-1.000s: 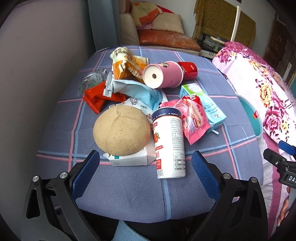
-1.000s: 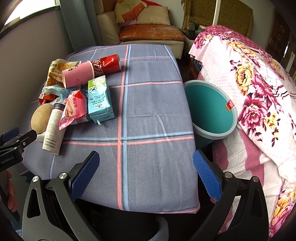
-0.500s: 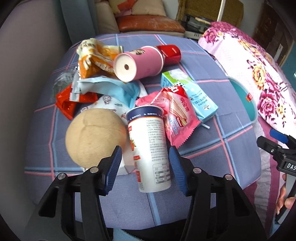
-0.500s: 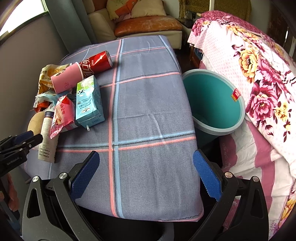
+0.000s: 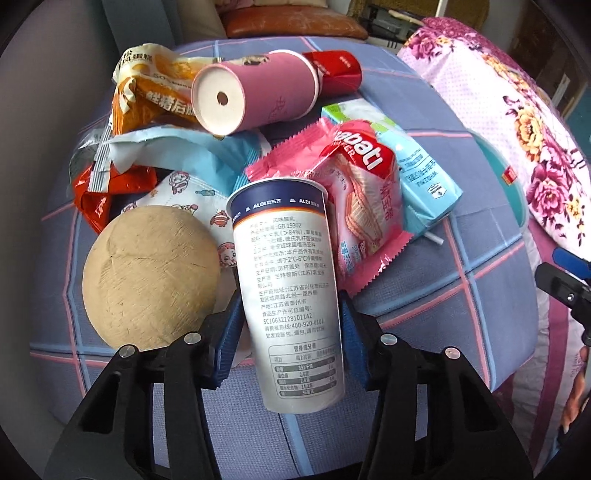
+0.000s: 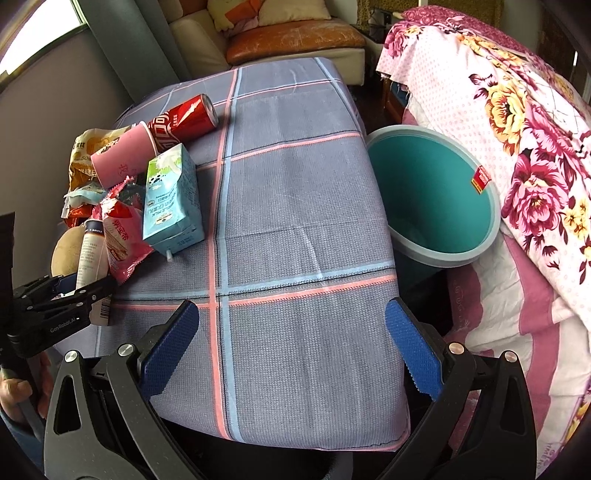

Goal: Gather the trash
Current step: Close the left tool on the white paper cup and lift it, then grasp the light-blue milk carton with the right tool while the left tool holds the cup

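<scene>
My left gripper (image 5: 288,332) is shut on a white yogurt cup (image 5: 291,291) with a dark blue rim, lying at the near edge of a trash pile. Behind it lie a pink wafer wrapper (image 5: 354,206), a light blue milk carton (image 5: 417,166), a pink paper cup (image 5: 255,96), a red can (image 5: 332,70) and an orange snack bag (image 5: 155,92). A tan round coconut (image 5: 147,280) lies left of the cup. My right gripper (image 6: 291,347) is open and empty above the table's near edge. A teal bin (image 6: 432,199) stands right of the table.
The table (image 6: 295,206) has a blue-grey checked cloth. A floral bedspread (image 6: 517,110) lies beyond the bin on the right. A sofa with cushions (image 6: 288,33) stands behind the table. The left gripper (image 6: 55,302) shows at the right wrist view's left edge.
My left gripper moved forward and its jaws closed from wide open onto the yogurt cup. My right gripper stayed open and shifted a little toward the bin.
</scene>
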A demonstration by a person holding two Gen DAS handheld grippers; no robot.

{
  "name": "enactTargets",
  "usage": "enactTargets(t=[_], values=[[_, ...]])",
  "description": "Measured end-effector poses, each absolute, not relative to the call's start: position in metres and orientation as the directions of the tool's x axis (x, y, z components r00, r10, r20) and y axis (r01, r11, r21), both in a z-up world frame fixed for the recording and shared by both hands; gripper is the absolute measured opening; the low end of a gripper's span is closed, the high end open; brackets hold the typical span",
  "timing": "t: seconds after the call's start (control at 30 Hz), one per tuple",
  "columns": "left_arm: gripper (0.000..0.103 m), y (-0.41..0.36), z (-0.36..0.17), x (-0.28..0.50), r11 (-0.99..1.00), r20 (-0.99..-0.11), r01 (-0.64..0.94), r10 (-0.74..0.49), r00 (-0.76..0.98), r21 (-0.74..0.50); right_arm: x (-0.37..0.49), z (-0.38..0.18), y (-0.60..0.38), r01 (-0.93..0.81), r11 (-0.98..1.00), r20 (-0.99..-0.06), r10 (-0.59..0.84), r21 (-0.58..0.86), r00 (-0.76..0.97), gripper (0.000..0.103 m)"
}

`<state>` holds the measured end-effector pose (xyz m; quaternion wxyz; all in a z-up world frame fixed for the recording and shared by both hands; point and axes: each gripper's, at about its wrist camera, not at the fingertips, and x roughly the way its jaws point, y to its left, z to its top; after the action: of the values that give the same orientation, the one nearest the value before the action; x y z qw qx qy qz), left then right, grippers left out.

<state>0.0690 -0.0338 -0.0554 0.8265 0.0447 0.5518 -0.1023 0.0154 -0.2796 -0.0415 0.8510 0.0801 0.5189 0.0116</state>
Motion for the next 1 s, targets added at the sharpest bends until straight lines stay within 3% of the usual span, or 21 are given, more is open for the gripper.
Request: enactTargets(t=[0.47, 0.5, 0.57, 0.63, 1.0], values=[[0.049, 0.034, 0.02, 0.085, 0.97, -0.806, 0.17, -0.239, 0.541, -0.174, 0.085, -0.022, -0.216, -0.09, 0.989, -0.886, 0.148, 0.121, 0.44, 0.096], [0.049, 0.041, 0.021, 0.089, 0.969, -0.803, 0.161, -0.245, 0.543, -0.187, 0.093, -0.022, -0.209, -0.104, 0.989, -0.89, 0.142, 0.107, 0.434, 0.094], [0.049, 0.046, 0.022, 0.097, 0.969, -0.798, 0.153, -0.247, 0.55, -0.195, 0.11, -0.026, -0.197, -0.125, 0.987, -0.904, 0.147, 0.105, 0.401, 0.074], [0.049, 0.057, 0.022, 0.103, 0.968, -0.795, 0.142, -0.251, 0.552, -0.207, 0.127, -0.032, -0.186, -0.143, 0.984, -0.92, 0.149, 0.103, 0.361, 0.063], [0.049, 0.081, 0.009, 0.116, 0.959, -0.793, 0.118, -0.278, 0.542, -0.257, 0.169, -0.065, -0.153, -0.182, 0.977, -0.959, 0.154, 0.111, 0.239, 0.061]])
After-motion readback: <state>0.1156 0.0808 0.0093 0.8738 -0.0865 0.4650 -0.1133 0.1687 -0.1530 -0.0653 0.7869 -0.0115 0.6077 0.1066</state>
